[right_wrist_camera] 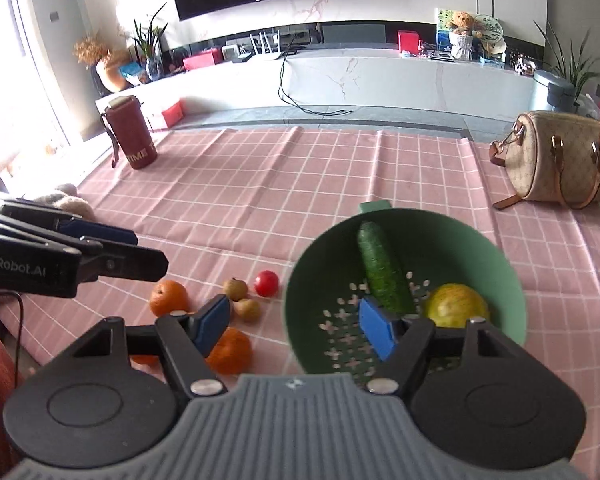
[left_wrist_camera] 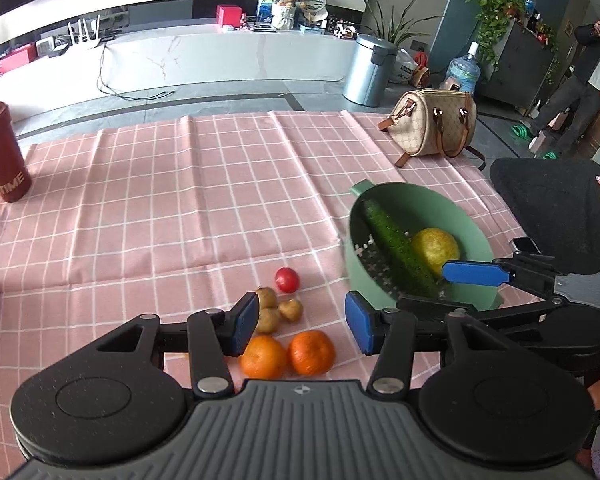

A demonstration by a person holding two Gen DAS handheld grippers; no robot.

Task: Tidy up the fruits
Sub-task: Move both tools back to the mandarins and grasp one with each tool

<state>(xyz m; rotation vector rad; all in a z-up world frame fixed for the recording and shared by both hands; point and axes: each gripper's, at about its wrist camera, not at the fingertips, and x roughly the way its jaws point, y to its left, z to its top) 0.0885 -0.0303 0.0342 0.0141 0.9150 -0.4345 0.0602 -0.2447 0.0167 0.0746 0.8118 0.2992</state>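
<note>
Hovering low over the pink checked tablecloth (left_wrist_camera: 160,200), the left gripper (left_wrist_camera: 302,326) had its blue pads spread wide and held nothing; two oranges (left_wrist_camera: 286,354) lay side by side just under its gap, touching or nearly so; three small brownish fruits (left_wrist_camera: 278,310) clustered just beyond them, the left pad overlapping one in view; a red tomato (left_wrist_camera: 287,279) sat slightly farther out, close to the cluster but apart; the green colander (left_wrist_camera: 416,208) stood to the right of the loose fruit, holding a cucumber (left_wrist_camera: 398,254) lying diagonally and a yellow-green pear (left_wrist_camera: 435,246) beside it, the two touching; the right gripper (right_wrist_camera: 296,326) was also spread apart and empty, its right pad above the colander's perforated floor near the cucumber's lower end, its left pad outside the rim over the oranges; from the left wrist view one blue pad of that gripper reached in over the colander from the right, just by the pear; a dark red tumbler (right_wrist_camera: 134,138) stood well off at the cloth's far left; a beige patterned handbag (right_wrist_camera: 556,158) sat at the far right edge
</note>
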